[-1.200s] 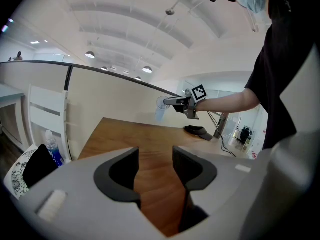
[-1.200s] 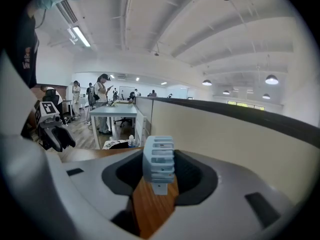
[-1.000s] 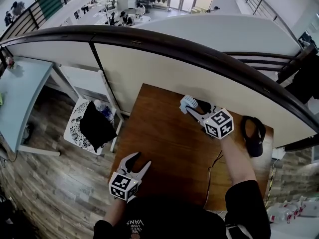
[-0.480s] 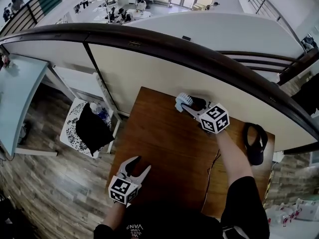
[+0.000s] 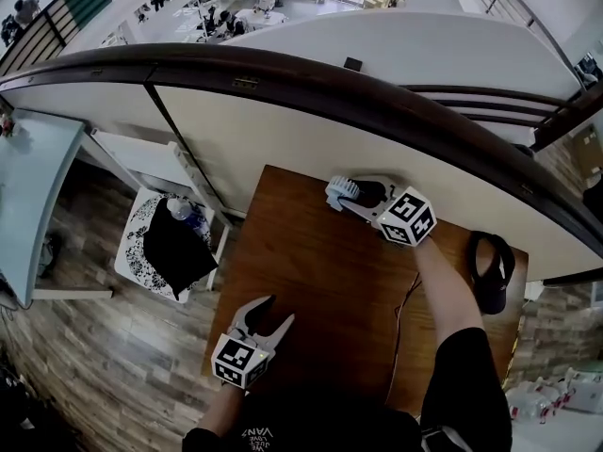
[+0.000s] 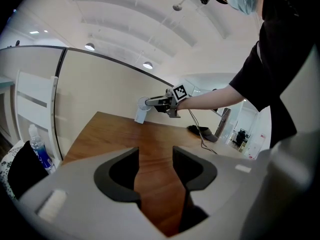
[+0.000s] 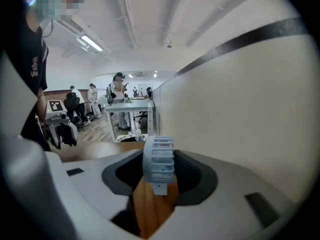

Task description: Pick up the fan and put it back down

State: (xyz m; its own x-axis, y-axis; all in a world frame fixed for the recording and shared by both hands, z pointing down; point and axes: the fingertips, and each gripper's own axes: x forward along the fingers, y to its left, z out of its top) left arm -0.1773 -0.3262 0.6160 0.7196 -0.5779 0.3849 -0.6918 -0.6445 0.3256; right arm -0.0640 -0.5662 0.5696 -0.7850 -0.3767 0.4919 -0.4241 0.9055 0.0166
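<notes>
The right gripper pinches the fan in its jaws; we should seat it upright on the desk before releasing. The left gripper has its jaws spread, empty.

The fan is small and pale grey-blue, with a round slatted grille on a short stem. It stands upright at the far edge of the table, edge-on between the jaws of the right gripper, which clasp its head. Its foot seems to touch the wood.
</notes>
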